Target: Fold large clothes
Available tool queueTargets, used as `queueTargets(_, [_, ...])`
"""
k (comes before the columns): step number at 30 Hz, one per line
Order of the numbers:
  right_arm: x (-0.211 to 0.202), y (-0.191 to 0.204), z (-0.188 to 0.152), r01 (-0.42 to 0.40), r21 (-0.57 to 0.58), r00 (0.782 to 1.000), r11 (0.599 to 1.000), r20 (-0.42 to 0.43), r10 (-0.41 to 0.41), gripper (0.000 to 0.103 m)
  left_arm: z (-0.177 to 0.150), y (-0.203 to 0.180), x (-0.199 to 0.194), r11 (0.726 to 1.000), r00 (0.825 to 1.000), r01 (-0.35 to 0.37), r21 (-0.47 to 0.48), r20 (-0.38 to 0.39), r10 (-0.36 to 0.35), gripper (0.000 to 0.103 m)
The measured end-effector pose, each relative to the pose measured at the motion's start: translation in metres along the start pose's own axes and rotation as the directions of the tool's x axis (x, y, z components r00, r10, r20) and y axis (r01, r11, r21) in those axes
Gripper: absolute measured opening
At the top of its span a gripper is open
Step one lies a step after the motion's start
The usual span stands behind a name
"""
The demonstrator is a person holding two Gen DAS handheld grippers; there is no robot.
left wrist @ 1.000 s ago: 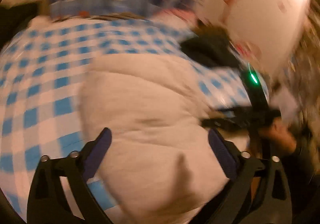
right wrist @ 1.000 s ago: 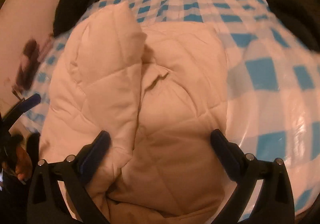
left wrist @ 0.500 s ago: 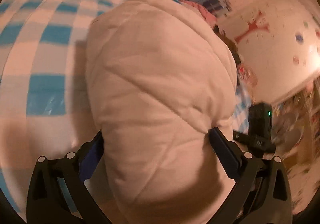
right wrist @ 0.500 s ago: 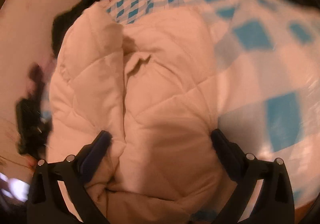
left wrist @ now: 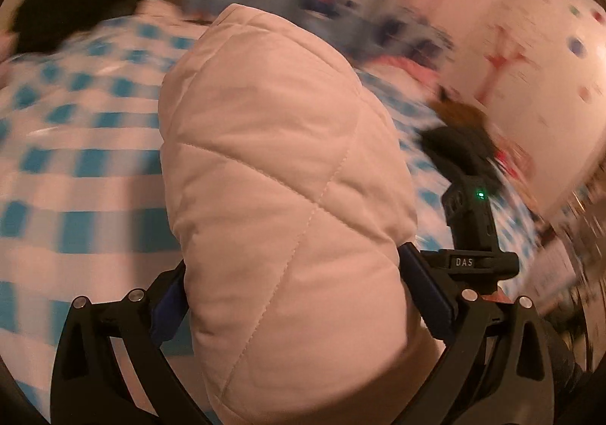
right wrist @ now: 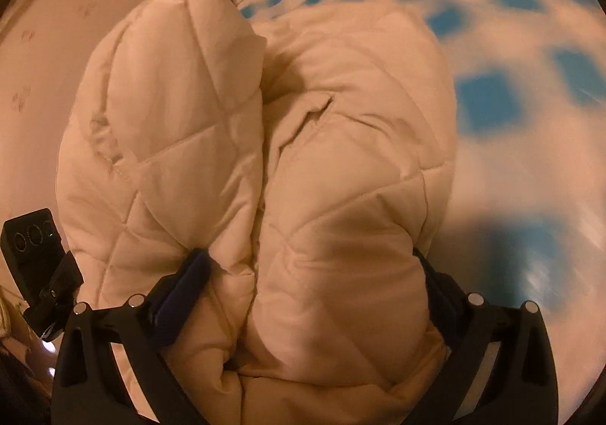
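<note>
Since a second ago both grippers have pushed in onto the coat (left wrist: 280, 205), which now bulges up between each pair of jaws. My left gripper (left wrist: 295, 285) clamps one puffy fold; my right gripper (right wrist: 314, 273) clamps another, above the checked cloth (right wrist: 530, 144).
</note>
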State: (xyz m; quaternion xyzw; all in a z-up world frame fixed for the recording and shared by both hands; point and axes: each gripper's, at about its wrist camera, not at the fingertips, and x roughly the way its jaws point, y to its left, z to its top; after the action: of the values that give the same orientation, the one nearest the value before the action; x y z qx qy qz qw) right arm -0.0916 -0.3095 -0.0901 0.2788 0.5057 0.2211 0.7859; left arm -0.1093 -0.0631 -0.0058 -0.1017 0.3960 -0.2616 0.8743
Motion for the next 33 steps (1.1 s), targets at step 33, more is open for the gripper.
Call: queueTargets(33, [0.119,0.055,0.12,-0.034,-0.024,0.98,0.999,0.198,0.039,0.093,0.009,0.038,0.037,0.955,0.96,-0.278,0.105,0.061,0.273,0.096])
